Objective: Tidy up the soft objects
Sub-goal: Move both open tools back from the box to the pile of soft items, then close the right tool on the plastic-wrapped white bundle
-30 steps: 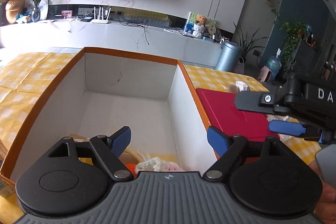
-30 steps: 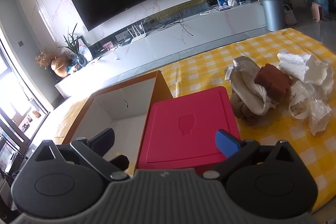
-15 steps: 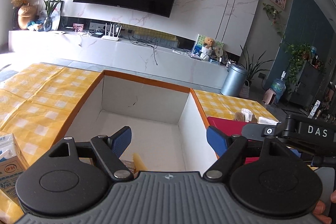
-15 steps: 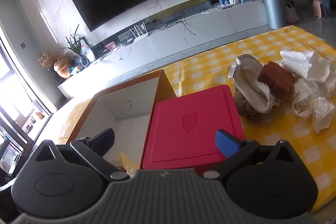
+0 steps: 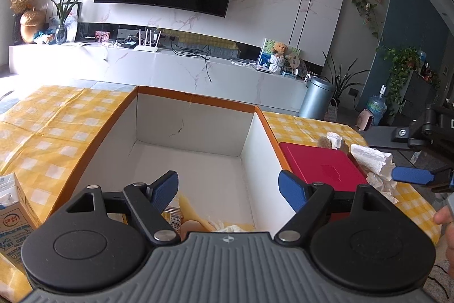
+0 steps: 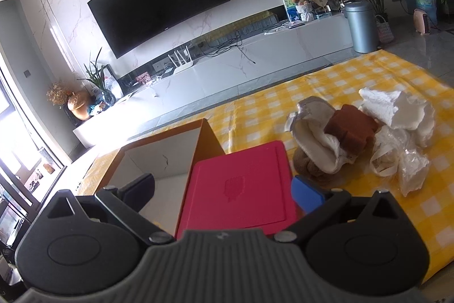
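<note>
Blue-padded, the left gripper (image 5: 228,186) hangs spread and empty over the orange box (image 5: 195,100); the right gripper (image 6: 224,189), likewise parted, hovers above the red lid (image 6: 241,186).

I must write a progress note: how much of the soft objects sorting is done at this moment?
Done: a few soft items already lie in the near end of the orange-rimmed box. In hand: nothing; the left gripper and right gripper are both open and empty. Left: the pile on the yellow cloth, with the grey-white fabric, brown sponge, crumpled tissue and plastic bag.
</note>
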{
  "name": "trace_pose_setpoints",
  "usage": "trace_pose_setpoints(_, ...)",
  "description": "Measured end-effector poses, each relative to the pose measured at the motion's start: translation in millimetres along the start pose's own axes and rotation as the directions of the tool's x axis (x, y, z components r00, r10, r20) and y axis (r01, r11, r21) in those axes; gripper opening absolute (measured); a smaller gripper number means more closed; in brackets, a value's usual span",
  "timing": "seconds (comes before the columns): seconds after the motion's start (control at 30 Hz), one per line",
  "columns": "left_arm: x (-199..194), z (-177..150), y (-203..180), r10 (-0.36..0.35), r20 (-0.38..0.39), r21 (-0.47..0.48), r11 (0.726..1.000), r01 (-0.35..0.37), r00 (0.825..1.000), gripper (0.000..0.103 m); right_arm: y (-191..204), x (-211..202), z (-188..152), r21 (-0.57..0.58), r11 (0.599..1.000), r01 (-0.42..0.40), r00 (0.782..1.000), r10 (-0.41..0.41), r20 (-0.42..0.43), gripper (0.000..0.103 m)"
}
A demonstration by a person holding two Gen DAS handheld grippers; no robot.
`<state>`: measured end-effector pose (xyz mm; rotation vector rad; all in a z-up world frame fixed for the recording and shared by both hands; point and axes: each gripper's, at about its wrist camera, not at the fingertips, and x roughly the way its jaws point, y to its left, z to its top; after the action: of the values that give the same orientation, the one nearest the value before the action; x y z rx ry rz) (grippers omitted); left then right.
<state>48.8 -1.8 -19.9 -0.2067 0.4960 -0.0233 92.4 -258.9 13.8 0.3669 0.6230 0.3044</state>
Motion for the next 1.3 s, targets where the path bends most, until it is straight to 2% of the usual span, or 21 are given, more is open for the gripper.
trace_pose_setpoints(0.1, -1.1, 1.9, 1.0, 0.079, 0.002, -0.005, 0.997, -0.079, 0.997, 0.093, -12.1, -16.0, 8.5, -0.025, 0.997, 0.071, 0.997, -0.069, 0.04, 0.101)
trace_pose_setpoints(0.17, -3.5, 4.0, 2.7, 0.083, 0.005, -0.001, 0.997, -0.083, 0.997, 0.093, -20.2, -24.9, 12.6, -0.057, 0.988, 0.142, 0.988, -0.138, 0.065, 0.101)
trace_pose_setpoints(0.27, -9.8, 8.3, 2.7, 0.074, 0.003, 0.002, 0.997, -0.074, 0.997, 0.093, -41.7, -28.4, 18.7, -0.079, 0.967, 0.243, 0.969, -0.239, 0.054, 0.101)
trace_pose_setpoints(0.4, -17.0, 17.3, -10.4, 0.066, -0.002, 0.041, 0.997, -0.066, 0.998, 0.093, -76.6, -21.8, 20.3, -0.077, 0.919, 0.387, 0.922, -0.387, 0.018, 0.101)
trace_pose_setpoints(0.47, -19.4, 22.7, -19.8, 0.063, 0.008, 0.061, 0.996, -0.063, 0.998, 0.093, -90.5, -14.8, 19.2, -0.076, 0.904, 0.422, 0.906, -0.423, -0.008, 0.101)
trace_pose_setpoints(0.63, -10.8, 32.1, -44.1, 0.032, -0.051, 0.055, 0.998, -0.03, 0.998, 0.093, -117.2, 7.6, 17.8, -0.069, 0.903, 0.423, 0.902, -0.428, -0.064, 0.101)
trace_pose_setpoints(0.77, -2.9, 35.5, -66.8, 0.002, -0.096, 0.093, 0.996, 0.007, 0.995, 0.093, -139.4, 40.7, 22.2, -0.108, 0.886, 0.451, 0.88, -0.461, -0.113, 0.101)
trace_pose_setpoints(0.93, -4.5, 39.0, -89.3, 0.014, -0.083, 0.155, 0.988, -0.001, 0.996, 0.093, -173.9, 78.3, 20.3, -0.037, 0.9, 0.434, 0.865, -0.427, -0.262, 0.1)
trace_pose_setpoints(1.07, -7.3, 36.8, -96.4, 0.016, -0.087, 0.174, 0.985, -0.001, 0.996, 0.093, -179.7, 96.9, 24.3, -0.086, 0.882, 0.463, 0.837, -0.467, -0.286, 0.1)
trace_pose_setpoints(1.13, -8.4, 35.7, -96.5, 0.021, -0.09, 0.175, 0.985, -0.005, 0.996, 0.093, -184.3, 104.3, 25.9, -0.093, 0.883, 0.461, 0.833, -0.466, -0.298, 0.099)
trace_pose_setpoints(1.23, -10.9, 33.2, -93.2, 0.027, -0.1, 0.177, 0.984, -0.009, 0.995, 0.093, -194.5, 110.1, 23.6, -0.074, 0.882, 0.465, 0.823, -0.462, -0.33, 0.075)
trace_pose_setpoints(1.27, -11.6, 32.3, -92.2, 0.029, -0.101, 0.178, 0.984, -0.011, 0.994, 0.093, -196.4, 111.0, 21.5, -0.074, 0.877, 0.475, 0.812, -0.469, -0.347, 0.061)
trace_pose_setpoints(1.3, -12.2, 32.0, -90.6, 0.032, -0.101, 0.176, 0.984, -0.014, 0.994, 0.093, -195.3, 110.3, 19.4, -0.094, 0.871, 0.482, 0.808, -0.483, -0.338, 0.053)
